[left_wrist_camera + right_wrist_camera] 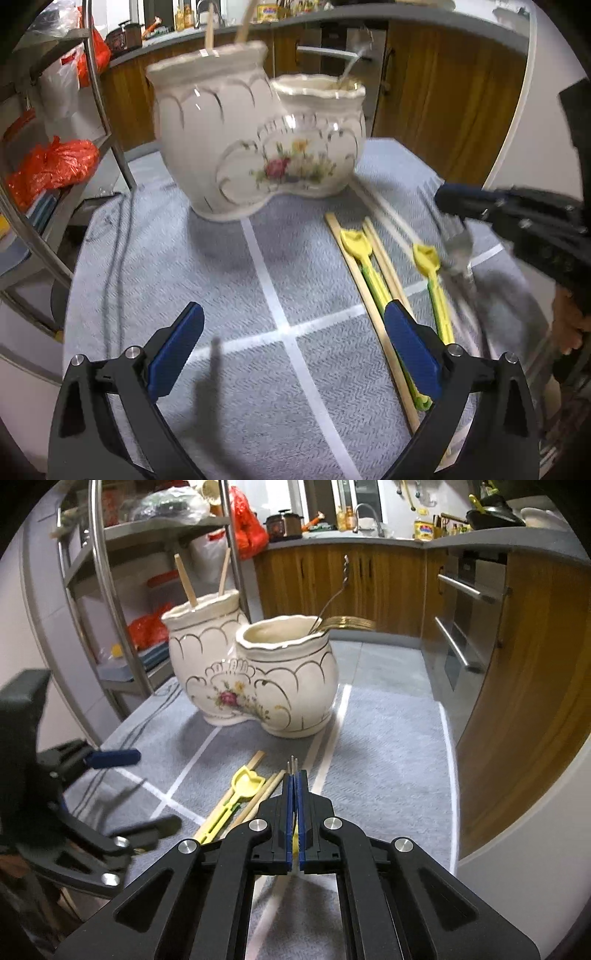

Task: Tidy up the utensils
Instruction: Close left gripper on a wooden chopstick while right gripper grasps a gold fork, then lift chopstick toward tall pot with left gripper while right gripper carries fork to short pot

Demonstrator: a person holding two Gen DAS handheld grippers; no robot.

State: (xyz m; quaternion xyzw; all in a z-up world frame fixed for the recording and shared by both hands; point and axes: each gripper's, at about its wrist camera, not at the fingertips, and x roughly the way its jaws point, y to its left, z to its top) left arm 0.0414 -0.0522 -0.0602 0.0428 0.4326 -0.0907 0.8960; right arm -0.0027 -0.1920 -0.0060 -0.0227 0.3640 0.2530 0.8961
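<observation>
Between the right gripper's (294, 775) pressed-together jaws a metal fork (456, 243) is pinched, tines poking out ahead toward the twin ceramic holder (258, 672) at the far middle of the grey mat (388, 738). Fork's long axis runs roughly along the fingers, pointing at the nearer, shorter pot, which already holds metal cutlery; the taller pot holds chopsticks. Left gripper (295, 354) hangs with jaws spread and nothing between them, over the mat's near side, its right finger above the loose chopsticks (369, 295) and yellow spoons (360, 251). These lie lengthwise, near edge to holder. Likely next: carry fork forward and up over the rim.
</observation>
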